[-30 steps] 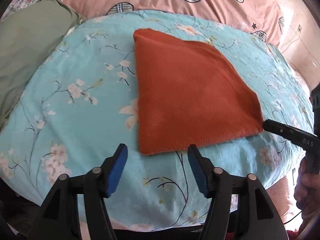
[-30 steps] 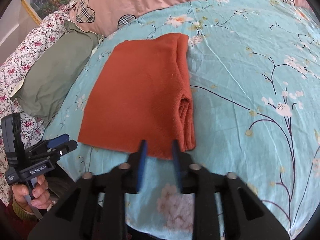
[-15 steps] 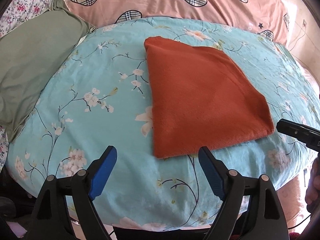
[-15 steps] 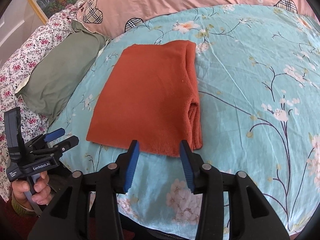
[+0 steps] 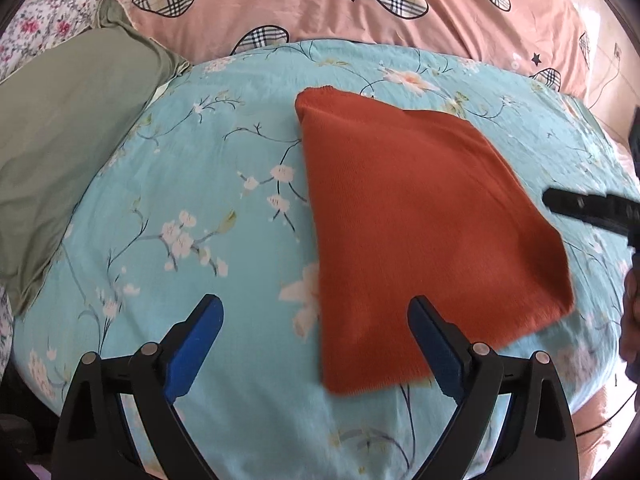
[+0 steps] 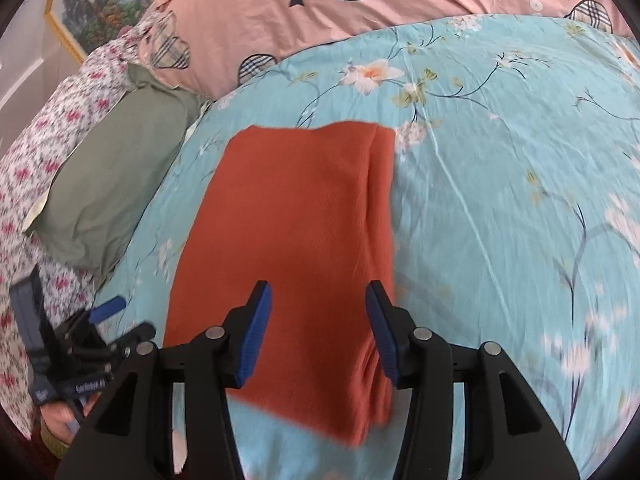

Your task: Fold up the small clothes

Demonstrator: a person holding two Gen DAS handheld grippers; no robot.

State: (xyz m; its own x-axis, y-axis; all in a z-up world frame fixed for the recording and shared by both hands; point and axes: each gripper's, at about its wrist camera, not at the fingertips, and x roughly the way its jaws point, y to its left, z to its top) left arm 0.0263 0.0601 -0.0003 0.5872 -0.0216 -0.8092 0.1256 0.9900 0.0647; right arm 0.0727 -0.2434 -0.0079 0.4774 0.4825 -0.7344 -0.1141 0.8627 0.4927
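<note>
Lying lengthwise ahead, the folded orange cloth (image 6: pixel 288 240) sits under the right claw (image 6: pixel 318 330) (empty, jaws just widening), nearer than the left claw (image 5: pixel 316 348), also spreading empty.

The left tool (image 5: pixel 314 340) points down at a slant. Its blue pads stand wide apart and have just been opening, with nothing pressed between them. The right tool (image 6: pixel 318 328) points down too. Its pads are partly apart, have just been opening, and grip nothing. A hand (image 6: pixel 60 420) holds the left tool's handle.
</note>
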